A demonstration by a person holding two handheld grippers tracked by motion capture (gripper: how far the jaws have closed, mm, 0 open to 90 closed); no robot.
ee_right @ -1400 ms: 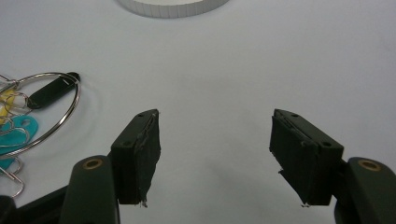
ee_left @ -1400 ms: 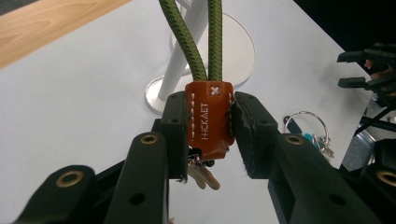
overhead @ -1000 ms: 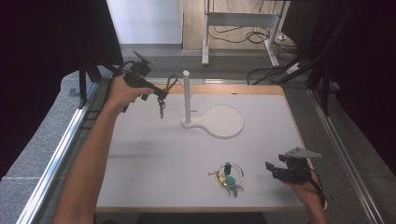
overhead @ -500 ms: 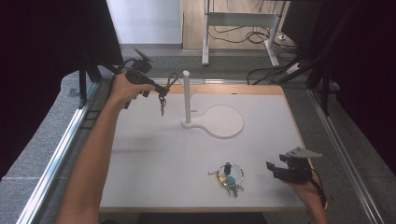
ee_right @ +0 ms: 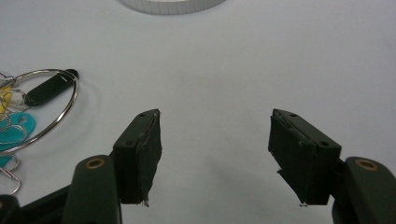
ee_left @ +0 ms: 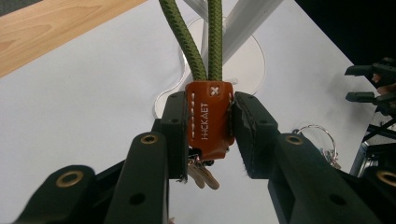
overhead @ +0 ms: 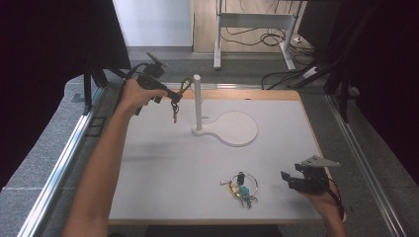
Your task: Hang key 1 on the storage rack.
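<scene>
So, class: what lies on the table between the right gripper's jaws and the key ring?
Nothing: in the right gripper view, bare white table separates the right gripper from the key ring.

Black left gripper [ee_left: 210,135] (brass-ringed screw holes), bare forearms, no sleeves.

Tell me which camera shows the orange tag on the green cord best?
The left gripper view: the orange tag sits up close, squeezed between the left tongs, with its stitching and lettering clear. In the high view the keychain hangs small by the white post, the tag too tiny to tell.
</scene>
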